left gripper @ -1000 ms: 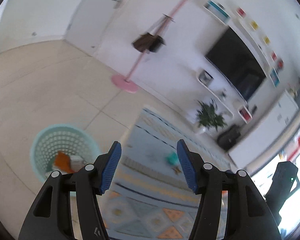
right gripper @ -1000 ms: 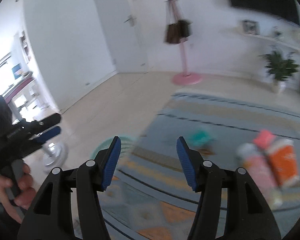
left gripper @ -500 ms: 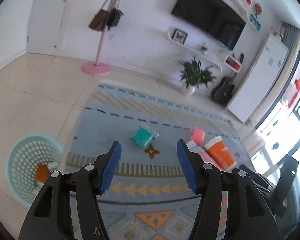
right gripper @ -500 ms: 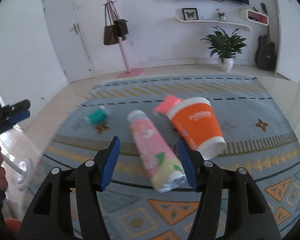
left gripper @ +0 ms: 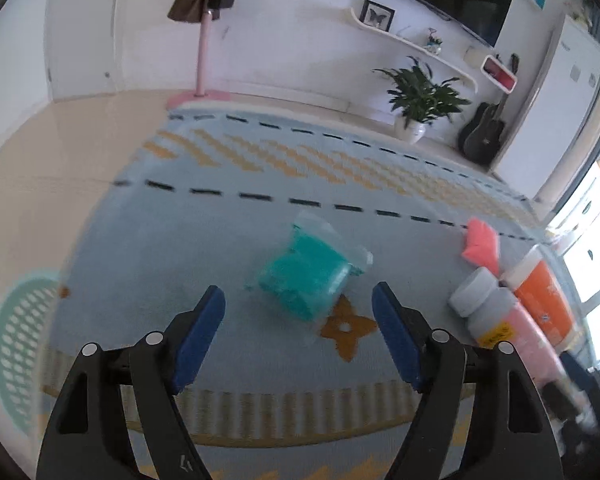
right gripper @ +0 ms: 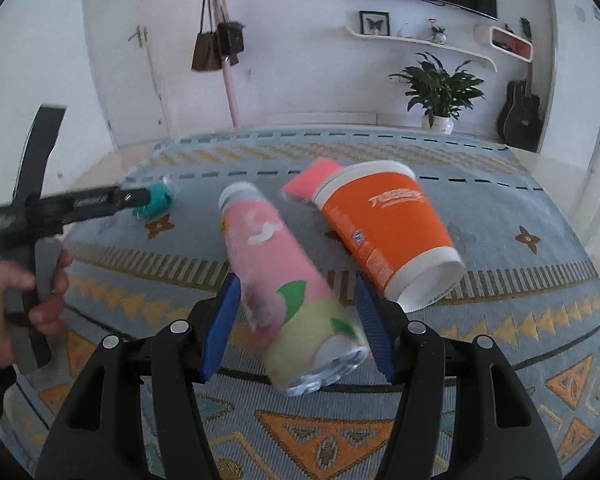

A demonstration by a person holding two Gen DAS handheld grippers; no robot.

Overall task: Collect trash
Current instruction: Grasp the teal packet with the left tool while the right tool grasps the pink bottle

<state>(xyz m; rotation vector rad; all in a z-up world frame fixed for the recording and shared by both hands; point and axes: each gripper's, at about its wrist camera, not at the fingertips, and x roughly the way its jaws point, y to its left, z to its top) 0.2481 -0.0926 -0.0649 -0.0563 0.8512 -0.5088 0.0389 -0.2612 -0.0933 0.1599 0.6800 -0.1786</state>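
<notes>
Teal plastic packet lies on the rug, just beyond my left claw, jaws opening, empty; soft, light, crinkly, so I judge pinching its middle best; right claw straddles the pink bottle, unclamped.

I see a teal packet on the rug's left; right of it a pink bottle lies beside a tipped orange cup, a pink pack farther back.
</notes>
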